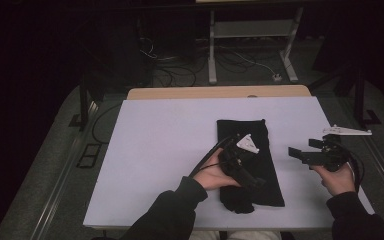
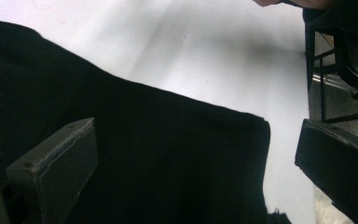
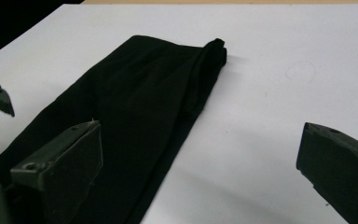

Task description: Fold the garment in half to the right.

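Left gripper (image 1: 250, 177) fingers spread wide above the folded black cloth (image 1: 252, 150); right gripper (image 1: 296, 154) fingers released beside it; no writing is readable.

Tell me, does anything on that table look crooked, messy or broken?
Only small things. The black cloth lies folded in a long strip, but its near end is bunched into a lump rather than flat, and one far corner is rolled up. Nothing looks spilled or damaged on the white table.
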`<state>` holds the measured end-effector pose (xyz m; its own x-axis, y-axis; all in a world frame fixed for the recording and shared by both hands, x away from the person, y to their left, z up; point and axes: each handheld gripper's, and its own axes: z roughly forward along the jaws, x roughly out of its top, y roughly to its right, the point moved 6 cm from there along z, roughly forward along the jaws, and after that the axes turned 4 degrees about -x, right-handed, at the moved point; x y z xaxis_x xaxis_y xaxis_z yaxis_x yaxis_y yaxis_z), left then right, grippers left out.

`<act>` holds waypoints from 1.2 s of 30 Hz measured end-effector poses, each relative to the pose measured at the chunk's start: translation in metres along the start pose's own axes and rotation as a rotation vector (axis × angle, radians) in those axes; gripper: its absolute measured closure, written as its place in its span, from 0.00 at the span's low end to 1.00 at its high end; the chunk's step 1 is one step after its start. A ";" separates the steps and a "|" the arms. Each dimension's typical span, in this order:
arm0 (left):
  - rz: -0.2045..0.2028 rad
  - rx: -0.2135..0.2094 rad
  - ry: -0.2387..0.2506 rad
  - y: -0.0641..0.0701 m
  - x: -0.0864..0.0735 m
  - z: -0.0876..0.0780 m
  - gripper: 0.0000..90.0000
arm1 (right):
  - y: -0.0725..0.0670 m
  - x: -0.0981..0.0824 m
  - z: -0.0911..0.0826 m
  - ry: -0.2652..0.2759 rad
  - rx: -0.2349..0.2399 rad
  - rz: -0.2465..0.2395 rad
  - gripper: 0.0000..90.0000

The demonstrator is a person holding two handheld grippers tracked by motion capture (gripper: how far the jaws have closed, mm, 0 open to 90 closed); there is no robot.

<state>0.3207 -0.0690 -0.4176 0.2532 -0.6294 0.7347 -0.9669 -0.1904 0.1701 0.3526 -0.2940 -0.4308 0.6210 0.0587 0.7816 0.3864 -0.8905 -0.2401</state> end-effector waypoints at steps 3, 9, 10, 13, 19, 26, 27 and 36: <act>-0.018 0.013 0.020 -0.002 -0.003 -0.005 0.00 | -0.004 -0.001 -0.002 0.002 0.004 -0.014 0.00; -0.034 0.030 0.030 -0.010 -0.010 -0.016 0.00 | -0.010 -0.002 -0.005 0.007 0.018 -0.028 0.00; -0.034 0.033 0.030 -0.011 -0.011 -0.018 0.00 | -0.011 -0.002 -0.006 0.005 0.020 -0.028 0.00; -0.043 0.040 0.037 -0.014 -0.015 -0.023 0.00 | -0.015 -0.004 -0.007 0.006 0.024 -0.038 0.00; -0.058 0.059 0.051 -0.021 -0.021 -0.033 0.00 | -0.016 -0.008 -0.008 -0.001 0.027 -0.038 0.00; -0.081 0.082 0.065 -0.028 -0.032 -0.047 0.00 | -0.014 -0.013 -0.011 -0.001 0.022 -0.038 0.00; -0.086 0.083 0.069 -0.029 -0.033 -0.049 0.00 | -0.014 -0.013 -0.012 -0.002 0.020 -0.038 0.00; -0.108 0.103 0.085 -0.037 -0.046 -0.064 0.00 | -0.014 -0.016 -0.016 0.004 0.023 -0.037 0.00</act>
<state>0.3427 0.0153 -0.4157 0.3475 -0.5355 0.7697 -0.9245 -0.3327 0.1859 0.3259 -0.2895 -0.4306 0.6032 0.0896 0.7925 0.4247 -0.8772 -0.2241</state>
